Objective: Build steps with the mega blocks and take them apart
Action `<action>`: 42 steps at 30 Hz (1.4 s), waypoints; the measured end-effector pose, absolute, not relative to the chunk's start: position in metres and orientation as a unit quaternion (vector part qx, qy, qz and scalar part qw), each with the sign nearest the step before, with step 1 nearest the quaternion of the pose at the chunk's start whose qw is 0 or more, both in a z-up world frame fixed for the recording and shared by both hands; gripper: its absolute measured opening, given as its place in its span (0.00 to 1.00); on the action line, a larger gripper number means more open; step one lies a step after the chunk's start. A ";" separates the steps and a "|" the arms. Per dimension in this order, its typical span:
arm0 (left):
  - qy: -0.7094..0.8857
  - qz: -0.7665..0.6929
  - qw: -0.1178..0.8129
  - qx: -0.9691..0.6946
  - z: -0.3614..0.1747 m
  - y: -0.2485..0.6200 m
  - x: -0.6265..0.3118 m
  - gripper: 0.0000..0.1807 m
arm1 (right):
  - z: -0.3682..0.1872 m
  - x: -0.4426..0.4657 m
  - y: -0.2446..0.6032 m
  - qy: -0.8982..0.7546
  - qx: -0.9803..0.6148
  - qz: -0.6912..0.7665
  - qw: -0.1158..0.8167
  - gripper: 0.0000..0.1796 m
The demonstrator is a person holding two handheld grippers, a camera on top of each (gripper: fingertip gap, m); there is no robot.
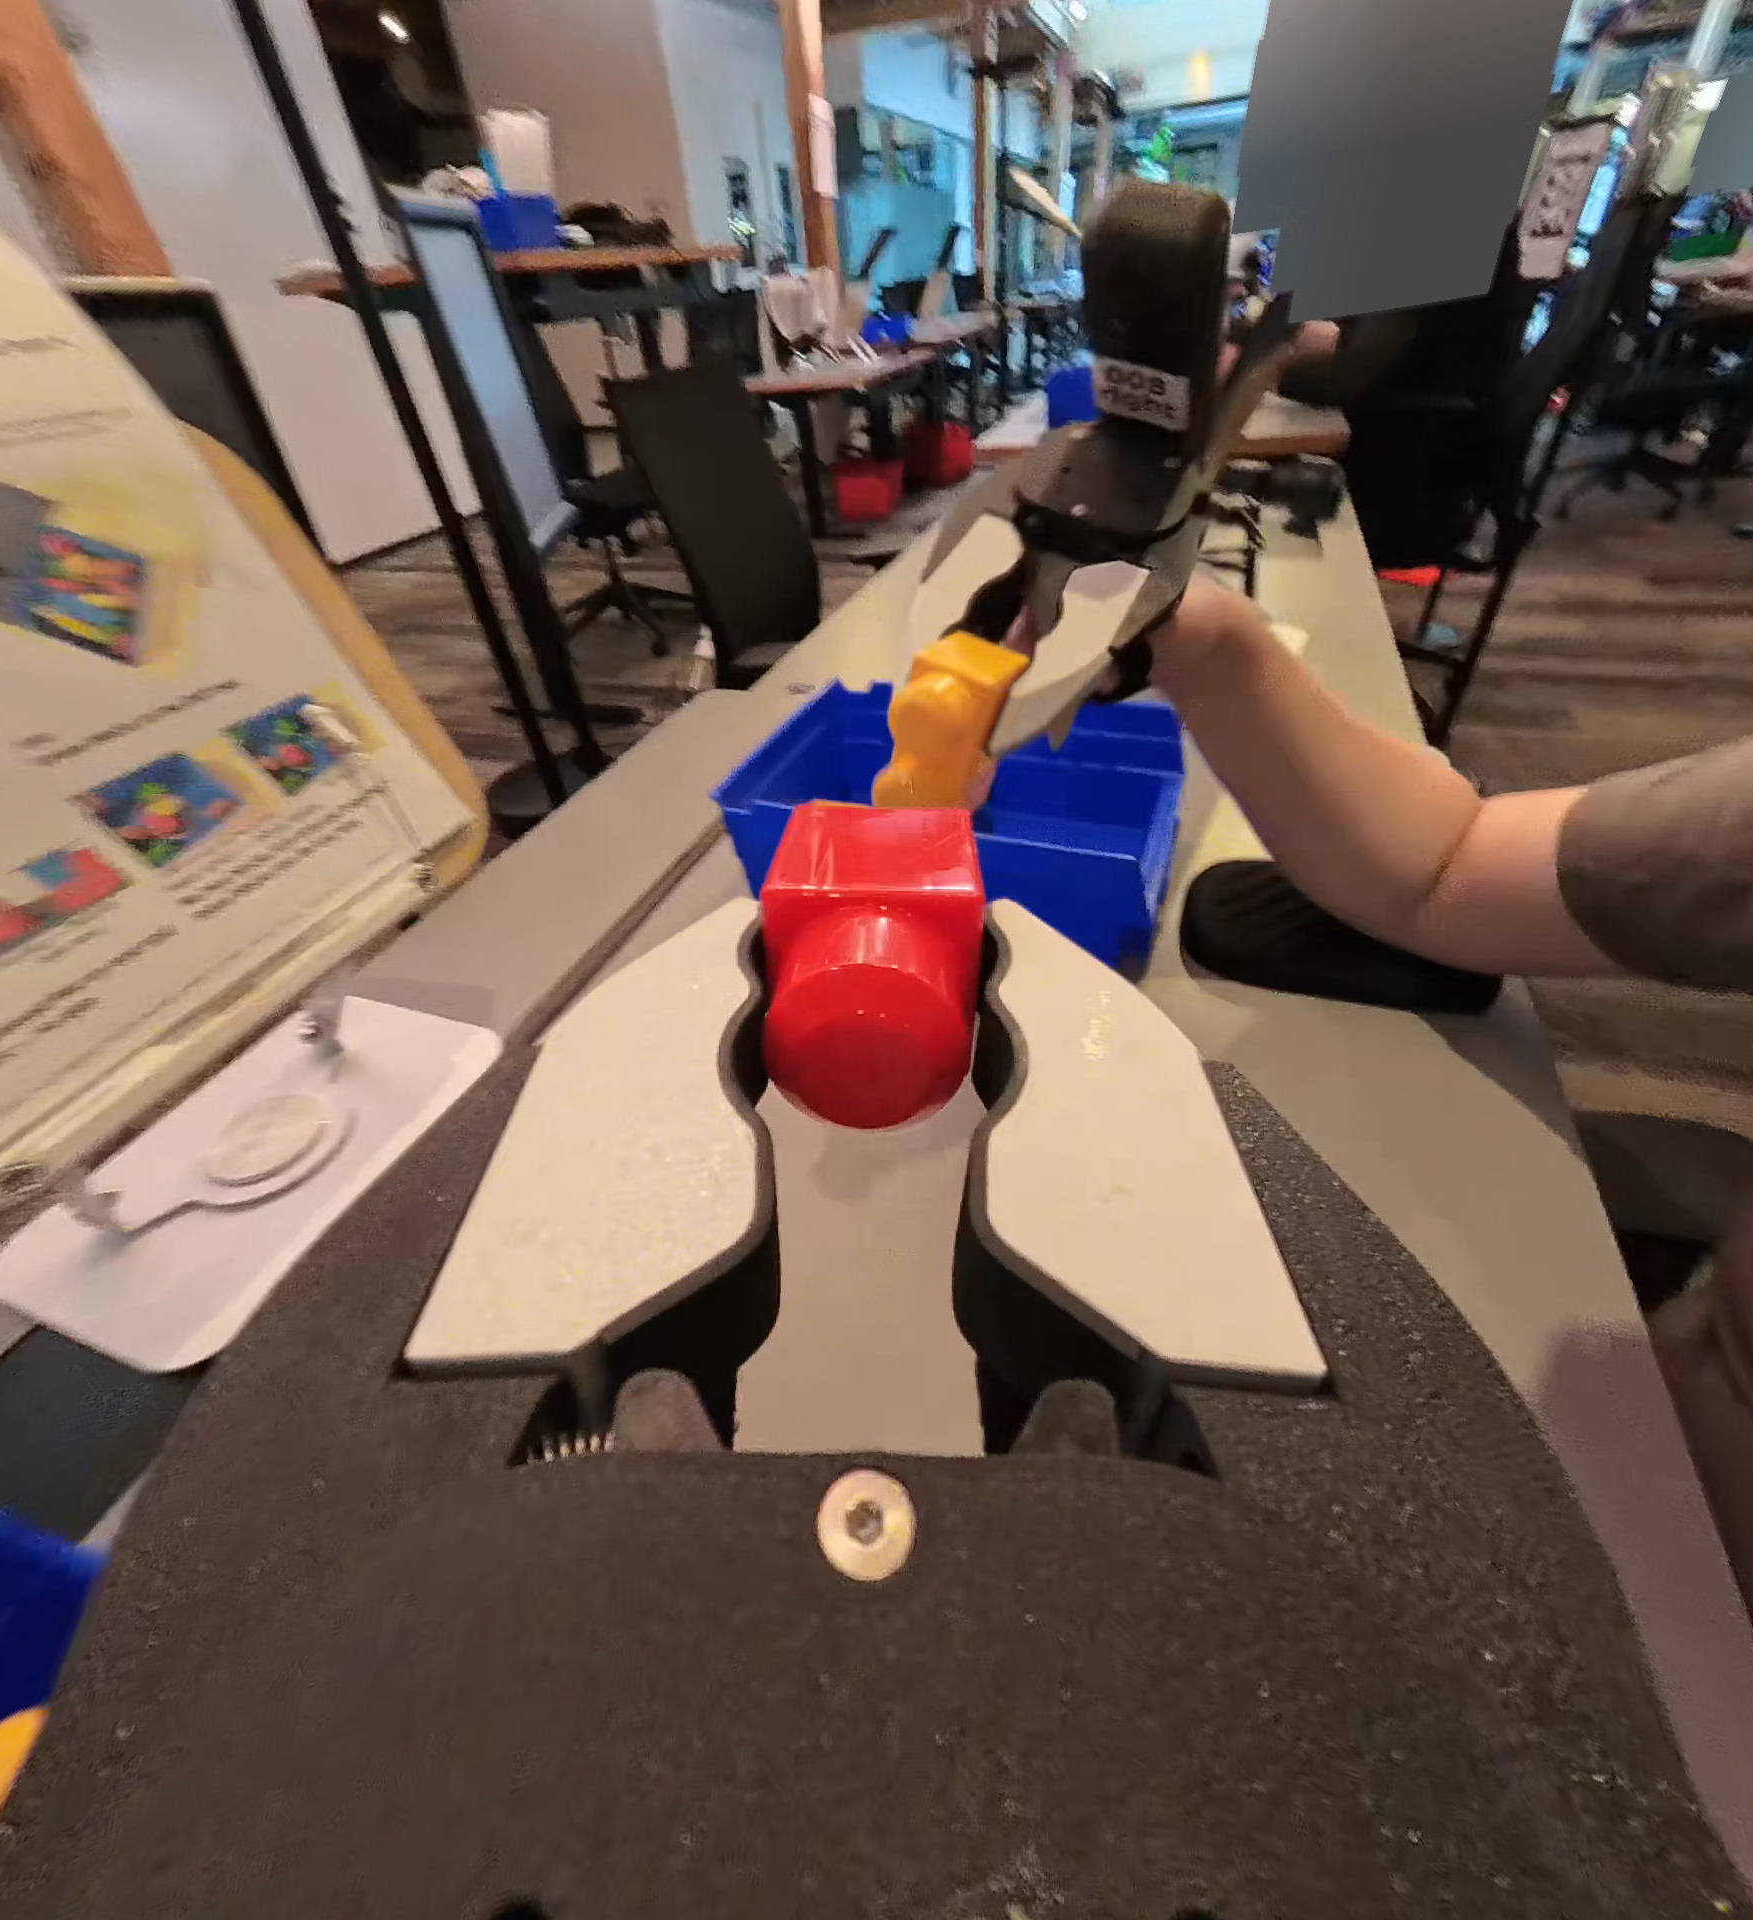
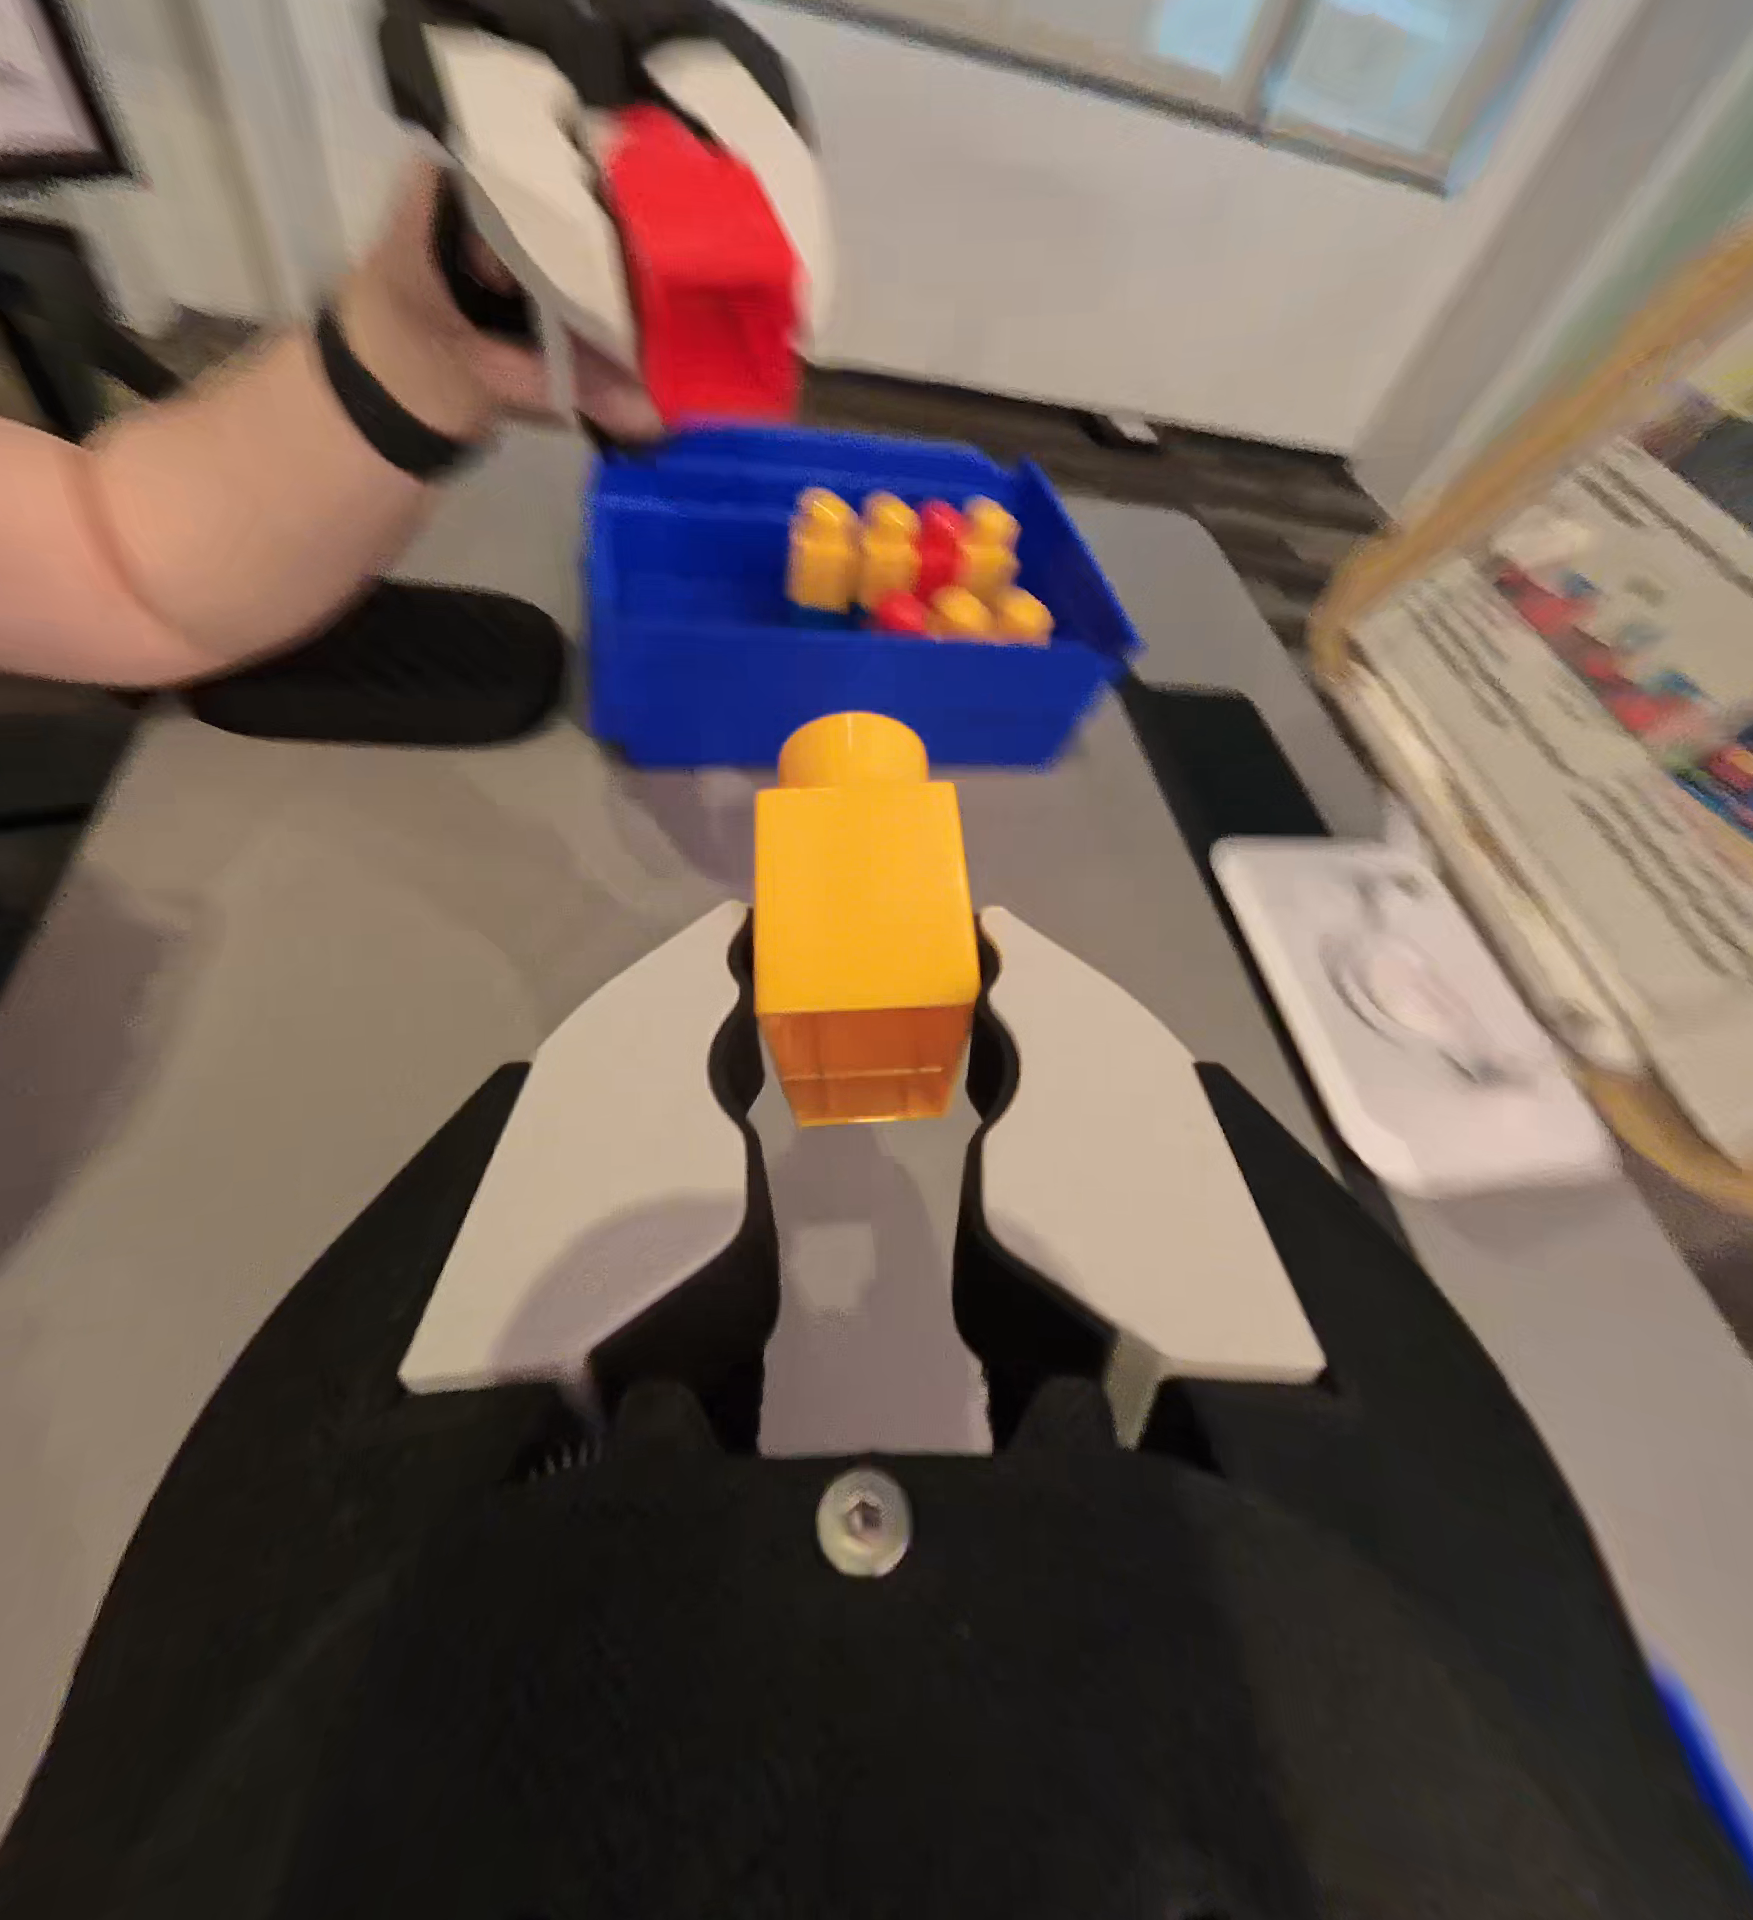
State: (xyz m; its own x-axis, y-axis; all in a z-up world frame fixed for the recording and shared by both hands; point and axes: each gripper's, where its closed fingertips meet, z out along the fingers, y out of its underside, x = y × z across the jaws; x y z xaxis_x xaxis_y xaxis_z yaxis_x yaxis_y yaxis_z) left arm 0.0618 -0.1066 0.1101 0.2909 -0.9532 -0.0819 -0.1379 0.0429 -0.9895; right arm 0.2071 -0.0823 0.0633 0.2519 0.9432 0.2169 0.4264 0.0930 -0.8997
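So two blocks are up in the air right now, one per gripper. The left gripper (image 1: 870, 971) is pinching one red block (image 1: 872, 940) by its sides, stud pointing back toward the camera. The right gripper (image 2: 864, 966) is clamped on one yellow block (image 2: 864, 914), stud facing away toward 12 o'clock. Neither block touches the table.

Past them sits one blue bin (image 2: 830, 686) on the grey table (image 2: 352, 935), at 12 o'clock in the right wrist view. Inside it I count about ten more blocks (image 2: 913, 566) bunched together: roughly seven yellow and three red, though it's blurry, so take that loosely. They're stuck together in a stepped clump toward the bin's right side.

There's one instruction sheet (image 1: 103, 727) on a wooden-edged stand, at 9 o'clock from the left gripper, on a white base plate (image 1: 228, 1174). One black pad (image 2: 384, 665) lies beside the bin under the person's forearm.

Farther back the room is an open office: desks, black chairs (image 1: 716, 520), wood-look floor.
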 end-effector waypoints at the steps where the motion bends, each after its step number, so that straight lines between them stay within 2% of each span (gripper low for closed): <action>1: 0.459 -0.367 0.563 -0.581 0.115 -0.105 0.054 0.20 | 0.063 0.240 -0.063 -0.525 -0.662 0.204 0.495 0.21; 4: 0.472 -0.375 0.554 -0.574 0.115 -0.113 0.056 0.20 | 0.034 0.361 -0.013 -0.401 -0.796 0.043 0.451 0.21; 6: 0.490 -0.362 0.540 -0.580 0.105 -0.114 0.066 0.20 | 0.005 0.430 0.009 -0.309 -0.860 -0.010 0.406 0.21; 9: 0.508 -0.357 0.514 -0.592 0.087 -0.115 0.082 0.20 | -0.047 0.474 0.021 -0.230 -0.913 0.038 0.334 0.21; 13: 0.516 -0.355 0.481 -0.613 0.067 -0.113 0.096 0.20 | -0.066 0.507 0.043 -0.186 -0.921 -0.031 0.341 0.23; 17: 0.475 -0.416 0.452 -0.631 0.062 -0.109 0.108 0.20 | -0.002 0.453 0.047 -0.237 -0.855 -0.014 0.460 0.32; 21: 0.431 -0.478 0.412 -0.645 0.056 -0.109 0.119 0.20 | 0.069 0.290 -0.013 -0.469 -0.656 0.070 0.587 0.40; 24: 0.406 -0.533 0.376 -0.640 0.057 -0.115 0.128 0.20 | 0.074 0.182 -0.090 -0.613 -0.471 0.078 0.630 0.40; 28: 0.406 -0.558 0.348 -0.635 0.053 -0.127 0.141 0.20 | 0.057 0.124 -0.130 -0.653 -0.387 0.021 0.651 0.40; 29: 0.406 -0.567 0.340 -0.631 0.053 -0.131 0.144 0.20 | 0.058 0.120 -0.132 -0.645 -0.380 0.014 0.663 0.38; 30: 0.404 -0.574 0.335 -0.628 0.054 -0.134 0.147 0.21 | 0.059 0.120 -0.131 -0.639 -0.376 0.004 0.671 0.27; 31: 0.405 -0.583 0.334 -0.621 0.057 -0.136 0.147 0.23 | 0.060 0.122 -0.130 -0.643 -0.372 -0.005 0.670 0.20; 33: 0.398 -0.583 0.354 -0.614 0.069 -0.131 0.139 0.29 | 0.068 0.141 -0.121 -0.642 -0.395 -0.022 0.657 0.20; 37: 0.383 -0.501 0.448 -0.633 0.094 -0.102 0.086 0.28 | 0.098 0.239 -0.068 -0.555 -0.547 -0.014 0.627 0.20; 39: 0.376 -0.406 0.473 -0.686 0.091 -0.084 0.047 0.31 | 0.080 0.303 -0.043 -0.489 -0.675 0.041 0.551 0.20; 42: 0.383 -0.225 0.454 -0.772 0.066 -0.066 -0.025 0.34 | 0.019 0.388 -0.016 -0.388 -0.819 0.079 0.415 0.20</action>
